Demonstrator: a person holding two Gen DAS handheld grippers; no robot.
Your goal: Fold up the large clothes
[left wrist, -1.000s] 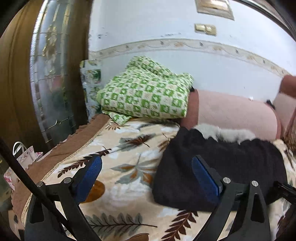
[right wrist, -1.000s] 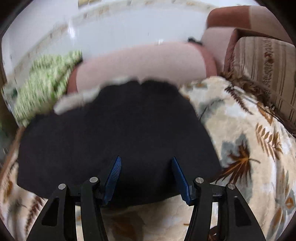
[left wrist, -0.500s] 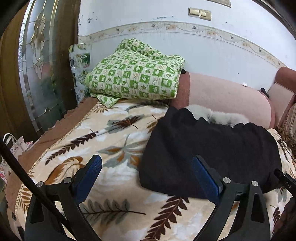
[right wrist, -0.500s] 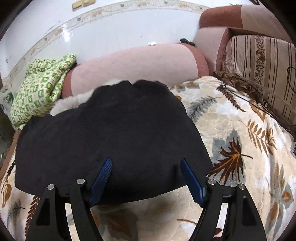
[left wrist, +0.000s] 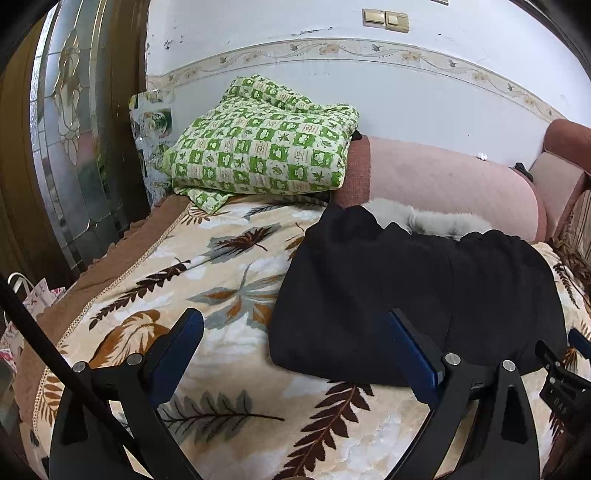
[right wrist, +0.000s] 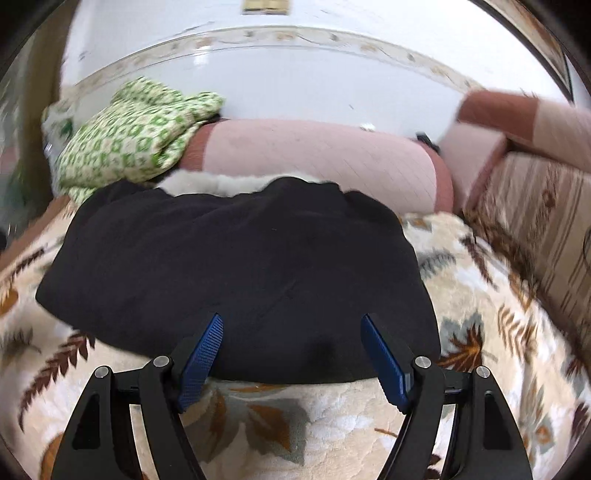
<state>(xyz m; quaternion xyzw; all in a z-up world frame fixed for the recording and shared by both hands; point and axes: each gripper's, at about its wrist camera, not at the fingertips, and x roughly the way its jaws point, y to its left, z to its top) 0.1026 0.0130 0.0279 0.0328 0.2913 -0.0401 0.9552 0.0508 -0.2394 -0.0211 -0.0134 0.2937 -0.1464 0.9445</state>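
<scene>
Right wrist view shows the black coat (right wrist: 236, 280) lying as a folded bundle on the leaf-patterned blanket (right wrist: 491, 317) that covers the sofa seat, its pale fur collar (right wrist: 218, 182) turned toward the pink bolster (right wrist: 317, 158) at the back. The right tool (right wrist: 291, 354) hangs just short of the coat's near edge with its blue pads (right wrist: 384, 363) apart and nothing between them; its jaws have just been opening. In the left wrist view the left tool (left wrist: 295, 354) also stands spread wide and empty, one pad over bare blanket and the other over the coat's near left part.

Judging from how the bundle lies, a fold is done and the next grasp is being lined up. To do it well, each tool should bite the near edge through all layers, one near each corner, so the thick cloth lifts as one sheet rather than peeling apart. Carry both corners together toward the collar, lay the edge down square, and let go only once the cloth rests flat; the plush blanket may drag on the cloth underneath.

A green checked quilt (left wrist: 266, 147) sits folded at the sofa's far left. No brand, label or readable writing shows anywhere; the wall switch (left wrist: 386, 20) is plain.
</scene>
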